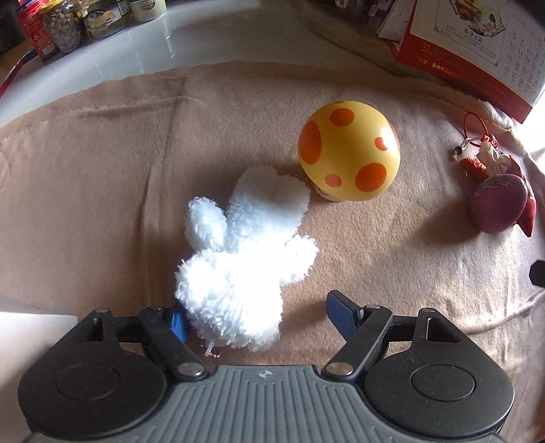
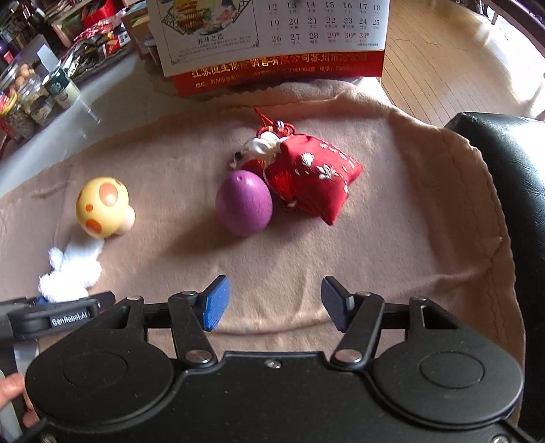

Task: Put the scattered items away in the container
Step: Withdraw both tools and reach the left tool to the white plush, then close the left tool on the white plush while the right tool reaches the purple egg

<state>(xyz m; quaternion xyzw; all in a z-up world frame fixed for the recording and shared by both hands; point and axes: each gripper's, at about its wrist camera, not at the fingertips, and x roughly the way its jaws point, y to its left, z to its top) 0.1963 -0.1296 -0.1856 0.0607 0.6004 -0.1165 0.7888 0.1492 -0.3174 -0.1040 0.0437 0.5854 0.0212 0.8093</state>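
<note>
From my left camera, the white plush toy covers most of my left tool's left pad, so I cannot tell whether that pad touches the fur. The toy's underside and face are hidden. The calendar is cut off by the top and right edges, and the jars by the top-left edge. The red pouch sits mostly behind the purple egg. From my right camera, the plush toy's lower part disappears behind the left tool's arm. The mushroom toy's face is turned away. A fingertip shows at the left edge; the rest of that hand is cut off. The labels on the far jars are too blurred to read.
</note>
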